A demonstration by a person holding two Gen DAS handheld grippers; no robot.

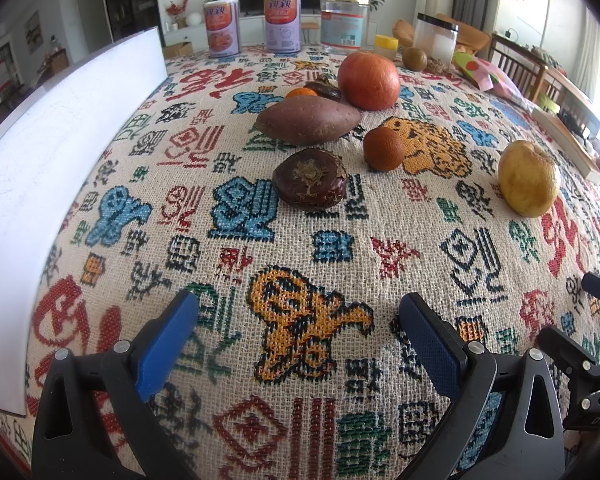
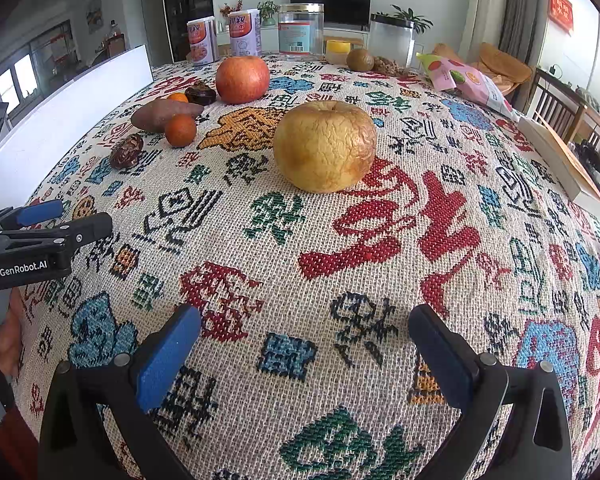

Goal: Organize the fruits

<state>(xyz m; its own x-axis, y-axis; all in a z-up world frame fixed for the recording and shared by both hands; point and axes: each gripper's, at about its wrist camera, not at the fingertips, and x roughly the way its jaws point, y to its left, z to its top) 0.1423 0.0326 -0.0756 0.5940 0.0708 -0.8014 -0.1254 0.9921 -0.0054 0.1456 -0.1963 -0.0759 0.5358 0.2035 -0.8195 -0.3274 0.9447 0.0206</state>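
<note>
A wrinkled yellow apple (image 2: 325,146) sits on the patterned cloth ahead of my open, empty right gripper (image 2: 304,320); it also shows in the left wrist view (image 1: 529,178). A red apple (image 1: 369,80), a sweet potato (image 1: 308,119), a small orange fruit (image 1: 383,148), a dark brown fruit (image 1: 310,179), a second dark fruit (image 1: 328,89) and a tangerine (image 1: 301,92) cluster ahead of my open, empty left gripper (image 1: 300,308). The left gripper (image 2: 40,216) shows at the left edge of the right wrist view.
A white tray (image 1: 52,168) lies along the left side of the table. Two cans (image 1: 282,24), clear jars (image 1: 344,20), a yellow-lidded cup (image 1: 386,46), a kiwi (image 1: 415,58) and a snack bag (image 2: 464,80) stand at the back. Wooden chairs (image 2: 560,108) are on the right.
</note>
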